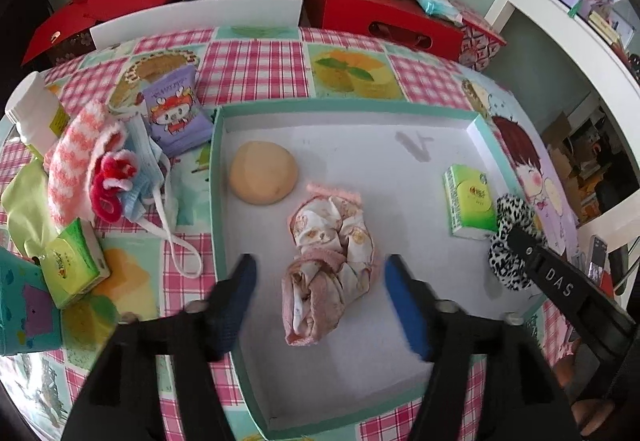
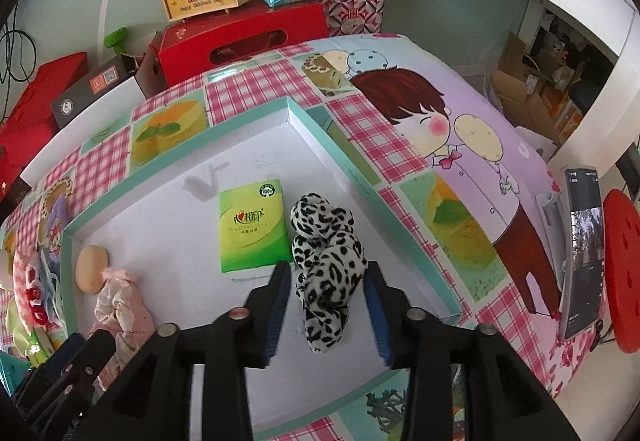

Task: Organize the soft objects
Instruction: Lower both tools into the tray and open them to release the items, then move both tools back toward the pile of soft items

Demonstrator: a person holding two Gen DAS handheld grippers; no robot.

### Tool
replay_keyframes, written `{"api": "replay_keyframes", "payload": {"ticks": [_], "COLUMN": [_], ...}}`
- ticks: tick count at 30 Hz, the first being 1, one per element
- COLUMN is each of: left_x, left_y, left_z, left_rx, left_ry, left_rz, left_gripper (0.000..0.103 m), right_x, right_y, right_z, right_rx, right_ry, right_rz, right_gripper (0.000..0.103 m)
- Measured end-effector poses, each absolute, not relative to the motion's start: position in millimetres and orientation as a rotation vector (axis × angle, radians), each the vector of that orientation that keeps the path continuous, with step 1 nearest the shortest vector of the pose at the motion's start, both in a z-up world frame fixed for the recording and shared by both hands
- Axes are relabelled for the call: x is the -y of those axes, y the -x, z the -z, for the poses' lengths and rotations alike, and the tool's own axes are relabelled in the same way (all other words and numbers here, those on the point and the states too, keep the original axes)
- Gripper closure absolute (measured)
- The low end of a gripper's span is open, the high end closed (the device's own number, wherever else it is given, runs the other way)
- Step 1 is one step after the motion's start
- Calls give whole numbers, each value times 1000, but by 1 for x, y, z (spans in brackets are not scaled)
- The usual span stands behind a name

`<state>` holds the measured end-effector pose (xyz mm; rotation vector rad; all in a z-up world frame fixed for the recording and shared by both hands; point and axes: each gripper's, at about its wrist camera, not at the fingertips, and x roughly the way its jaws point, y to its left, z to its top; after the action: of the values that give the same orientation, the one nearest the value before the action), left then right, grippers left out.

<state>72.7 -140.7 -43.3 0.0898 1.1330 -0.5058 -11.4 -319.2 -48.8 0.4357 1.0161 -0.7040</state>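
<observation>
The pink printed cloth bundle (image 1: 330, 265) lies crumpled on the white floor of the shallow teal-rimmed box (image 1: 218, 177), directly between the blue pads of your left hand-held gripper (image 1: 320, 293), whose jaws stand wide apart with clear gaps on both sides, so nothing is gripped. That tool tilts steeply down toward the box floor from above its near edge. Just ahead of it and a little to its left sits the round peach-coloured cushion (image 1: 263, 173), touching nothing else; farther ahead to its right lies the green tissue pack (image 1: 470, 201). Your right hand-held gripper (image 2: 326, 293) is tilted down just as steeply over the box's right side, and the leopard-print soft toy (image 2: 326, 261) lies between its blue pads; the jaws are parted and whether either pad still touches the fabric cannot be told, though the toy rests on the box floor rather than hanging. The toy's far end lies just beside the tissue pack, which sits ahead and slightly left of this tool. Outside the box, to the left of your left tool, the checked tabletop (image 1: 256, 65) carries a heap of things: a pink-and-white striped fuzzy sock (image 1: 76, 161), a red fuzzy scrunchie (image 1: 112, 177), a light blue face mask (image 1: 144, 165) with its straps trailing toward you, a purple snack packet (image 1: 176, 109) and a second green tissue pack (image 1: 74, 265). Beyond the right tool's right side a phone (image 2: 582, 249) stands upright at the tabletop's edge.
</observation>
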Motion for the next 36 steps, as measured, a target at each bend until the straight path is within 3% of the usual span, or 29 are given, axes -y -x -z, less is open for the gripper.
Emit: {"api": "replay_keyframes", "payload": {"ticks": [5,7,11,13,36], "left_x": [135,131,125,121,103], "left_y": [-75,-78,-83,-85,-95], "left_z": [34,32,30,28,25], "left_rx": [-1099,-1093,-1076,-1062,-1044], "left_ry": [-62,-45,-21,-9,65], "left_rz": [505,499,474,458,421], "left_gripper": [30,27,10,8,8], "right_x": [318,317,314,313,296], "right_y": [11,11,10,9,1], "right_z": [46,44,41,40,31], "right_rx": [-1000,-986,-960,-946,-917], "right_ry": [-434,-431,-422,-415,-419], "right_rz": [694,688,675,666,598], "right_gripper": [45,34,22,0,0]}}
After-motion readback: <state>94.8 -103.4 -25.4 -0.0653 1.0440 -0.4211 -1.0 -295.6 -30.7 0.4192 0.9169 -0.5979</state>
